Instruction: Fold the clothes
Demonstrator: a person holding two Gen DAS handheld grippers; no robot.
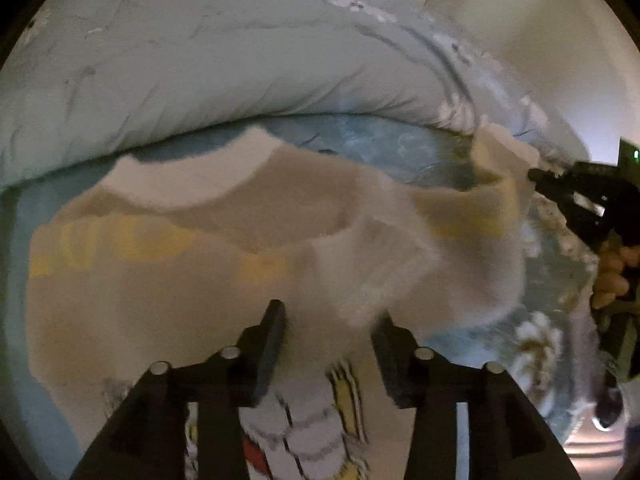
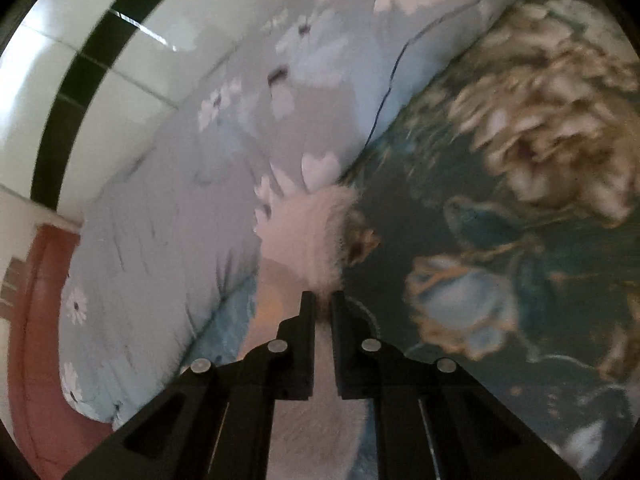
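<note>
A cream sweatshirt [image 1: 168,280] lies spread on the blue flowered bedsheet [image 1: 384,148], its white ribbed collar [image 1: 176,184] toward the rolled duvet. On its chest there are blurred yellow letters, and near the lower edge of the left wrist view a printed picture with red, yellow and grey shows. One sleeve [image 1: 472,216] is lifted from the sweatshirt and stretches away from the collar to the right side. Its fluffy white cuff [image 2: 312,236] is pinched by the right gripper [image 2: 323,300], whose jaws stand narrow, closed on the fabric. In the left wrist view this right gripper [image 1: 538,178] is seen at the end of the sleeve, with the fingers of the person's hand [image 1: 612,276] around its handle.

The left gripper [image 1: 330,320] hangs above the body of the sweatshirt, near the sleeve's root. Its jaws stand apart, and no cloth is pressed between them.

Behind the sweatshirt, along the collar side, the pale blue duvet [image 1: 224,64] with white flowers lies as a long roll. Beyond the duvet there is a white tiled wall [image 2: 80,80] with a black stripe.
</note>
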